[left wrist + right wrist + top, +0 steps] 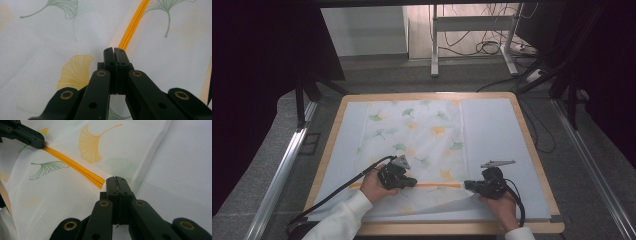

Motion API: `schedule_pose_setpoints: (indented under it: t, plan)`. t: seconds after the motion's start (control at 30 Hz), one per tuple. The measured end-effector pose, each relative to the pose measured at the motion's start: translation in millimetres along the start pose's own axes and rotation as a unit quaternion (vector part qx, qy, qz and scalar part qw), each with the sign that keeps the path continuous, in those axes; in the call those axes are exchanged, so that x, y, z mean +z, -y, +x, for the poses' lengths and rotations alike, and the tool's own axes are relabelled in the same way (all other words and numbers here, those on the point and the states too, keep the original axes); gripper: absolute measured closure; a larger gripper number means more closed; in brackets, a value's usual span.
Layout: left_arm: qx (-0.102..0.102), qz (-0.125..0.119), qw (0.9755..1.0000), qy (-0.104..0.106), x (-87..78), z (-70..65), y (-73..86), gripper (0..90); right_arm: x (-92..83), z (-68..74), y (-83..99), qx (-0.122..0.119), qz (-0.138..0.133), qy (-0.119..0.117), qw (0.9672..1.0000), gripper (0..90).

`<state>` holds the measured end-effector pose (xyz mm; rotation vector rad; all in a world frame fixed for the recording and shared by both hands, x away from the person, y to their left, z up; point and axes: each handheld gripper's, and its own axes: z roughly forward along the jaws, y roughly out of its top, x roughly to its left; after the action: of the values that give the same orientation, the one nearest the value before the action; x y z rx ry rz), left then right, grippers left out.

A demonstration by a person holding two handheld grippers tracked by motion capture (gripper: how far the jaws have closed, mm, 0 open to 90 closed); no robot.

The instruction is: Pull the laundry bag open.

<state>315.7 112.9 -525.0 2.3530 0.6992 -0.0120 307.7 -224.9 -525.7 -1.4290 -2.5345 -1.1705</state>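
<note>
A sheer white cloth printed with green and yellow ginkgo leaves [422, 135] lies spread on the table. An orange strip [437, 185] runs across its near part. My left gripper [413, 183] is shut on the strip's left portion; in the left gripper view the jaws [114, 50] meet right where the orange strip [132, 25] begins. My right gripper [467, 185] is shut on the strip's right end, at the cloth's right edge. The right gripper view shows its closed tips [116, 179] at the end of the orange strip [72, 165], with the left gripper [37, 143] at the far end.
A plain white sheet [494, 135] covers the wooden table [532, 145] under the printed cloth. Metal rails [282, 170] run along both sides on the floor. A desk frame and cables [492, 45] stand beyond the table.
</note>
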Motion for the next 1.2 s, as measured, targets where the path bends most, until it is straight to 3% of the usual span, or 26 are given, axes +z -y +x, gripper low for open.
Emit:
schedule_pose_setpoints:
  t: [0.7, 1.2]
  plan:
    - [-0.006, 0.005, 1.0000, -0.003, -4.8, 0.3, 4.7, 90.0, 0.0, 0.2, 0.1, -0.002, 0.000, 0.000, 1.0000, 89.6]
    - [-0.028, 0.000, 0.9995, -0.015, -25.3, 15.7, 29.2, 90.0, -0.1, 0.2, 0.3, -0.002, 0.000, 0.001, 1.0000, 89.6]
